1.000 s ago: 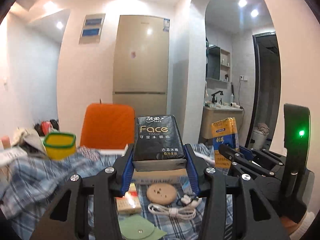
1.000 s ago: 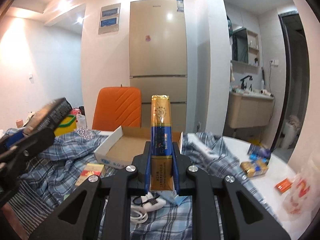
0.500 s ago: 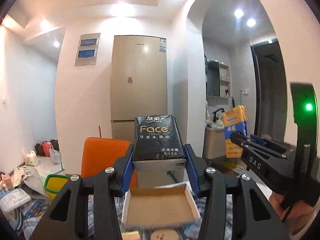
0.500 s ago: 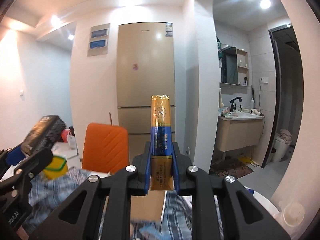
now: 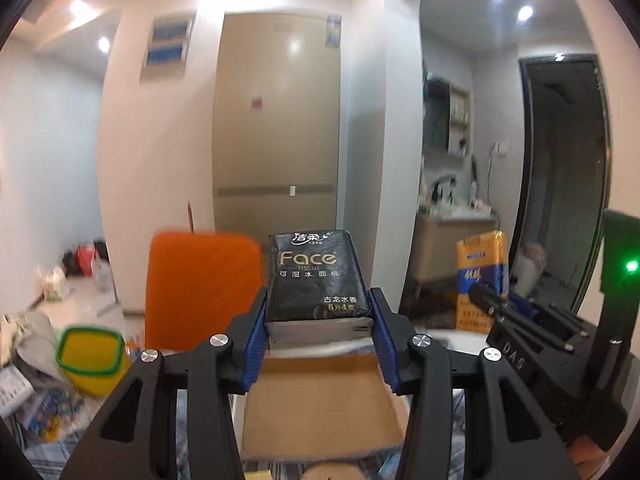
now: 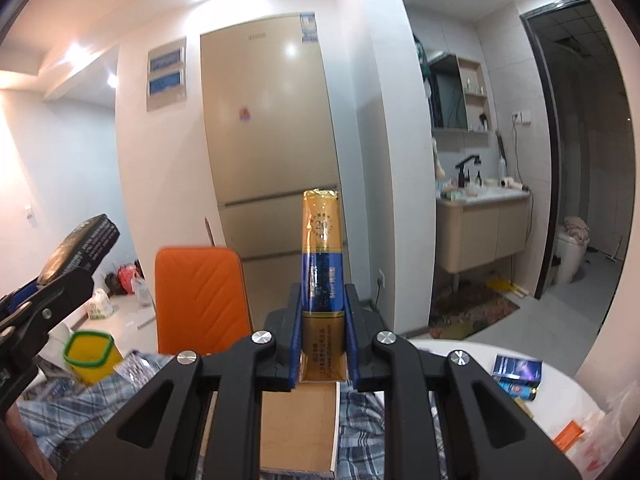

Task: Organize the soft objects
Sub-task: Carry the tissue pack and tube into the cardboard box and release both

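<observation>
My left gripper (image 5: pixel 318 308) is shut on a black tissue pack (image 5: pixel 317 276) printed "Face", held up in the air. My right gripper (image 6: pixel 322 312) is shut on a slim gold and blue tissue pack (image 6: pixel 322 280), standing upright between the pads. An open cardboard box (image 5: pixel 320 404) lies below and ahead of both grippers, its brown floor (image 6: pixel 298 428) bare. In the left wrist view the right gripper (image 5: pixel 486 300) shows at the right with its gold pack (image 5: pixel 480 276). In the right wrist view the left gripper (image 6: pixel 64 276) shows at the left with the black pack (image 6: pixel 86 240).
An orange chair (image 5: pixel 200 288) stands behind the table with its blue plaid cloth (image 6: pixel 80 408). A yellow tub with a green rim (image 5: pixel 90 354) sits at the left. Small packets (image 6: pixel 516 376) lie on the white tabletop at the right. A fridge (image 6: pixel 272 152) stands beyond.
Both grippers have risen and moved forward with their packs; the cables, wooden disc and small items on the cloth have dropped out of view, and the box now lies right beneath them.
</observation>
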A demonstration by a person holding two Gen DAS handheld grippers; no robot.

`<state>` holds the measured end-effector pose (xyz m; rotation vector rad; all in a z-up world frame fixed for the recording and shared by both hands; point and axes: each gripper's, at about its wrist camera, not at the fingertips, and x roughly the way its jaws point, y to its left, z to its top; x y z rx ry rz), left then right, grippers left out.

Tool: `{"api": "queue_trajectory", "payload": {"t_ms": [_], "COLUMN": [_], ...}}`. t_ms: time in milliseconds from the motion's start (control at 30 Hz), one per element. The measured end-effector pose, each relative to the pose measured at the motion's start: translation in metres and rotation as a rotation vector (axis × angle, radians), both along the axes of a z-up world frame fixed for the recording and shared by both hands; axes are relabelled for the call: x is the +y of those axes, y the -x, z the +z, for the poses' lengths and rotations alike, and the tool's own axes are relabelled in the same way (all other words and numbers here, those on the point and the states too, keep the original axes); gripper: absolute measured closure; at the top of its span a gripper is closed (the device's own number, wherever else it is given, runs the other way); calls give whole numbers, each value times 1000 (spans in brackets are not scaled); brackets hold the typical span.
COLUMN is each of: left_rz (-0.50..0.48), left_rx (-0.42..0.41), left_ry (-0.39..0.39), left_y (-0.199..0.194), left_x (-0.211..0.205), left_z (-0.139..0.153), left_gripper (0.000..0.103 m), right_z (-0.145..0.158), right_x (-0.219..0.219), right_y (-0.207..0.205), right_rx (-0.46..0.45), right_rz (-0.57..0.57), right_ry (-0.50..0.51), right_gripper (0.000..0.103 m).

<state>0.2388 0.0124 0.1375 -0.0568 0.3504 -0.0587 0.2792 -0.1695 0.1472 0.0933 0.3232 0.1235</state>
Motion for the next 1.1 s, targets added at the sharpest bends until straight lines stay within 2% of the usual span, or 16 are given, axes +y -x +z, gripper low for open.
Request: {"api": "queue_trajectory", "payload": {"t_ms": [133,367,500,633,733,800,900,967,1100], "left_rz": [-8,-50,-34,-18,-7,-10,-20,-19,-7], "left_rx": [144,314,419,482,549,574,566,541,474], "left_ry": [20,107,91,64,68,73,75,56,52], "left_y": [-35,-81,-94,-101,-103,-105,-103,-101,-96], "left_x": [11,32,36,30,30,30,31,30,31], "left_z": [-33,-94,-135,-150,-162,-169,-170,-167,-157], "left_gripper": [54,54,54,54,54,54,54,48,24], "right_z": [-30,-93,-127,-147,-155,-159,-165,-166,-162], "right_x": [10,26,28,33,32,29,30,32,35], "right_y": [-21,-51,-70,-79,-82,-85,-86,-86,-83], "right_rx": [79,261,399,484,541,576,609,614,606], "right_rz": [11,75,123,149,192,225,285,290,264], "right_ry": [23,55,29,28,-15,-44,-93,-87,-38], "right_gripper": [86,86,86,86,86,86,86,86,84]}}
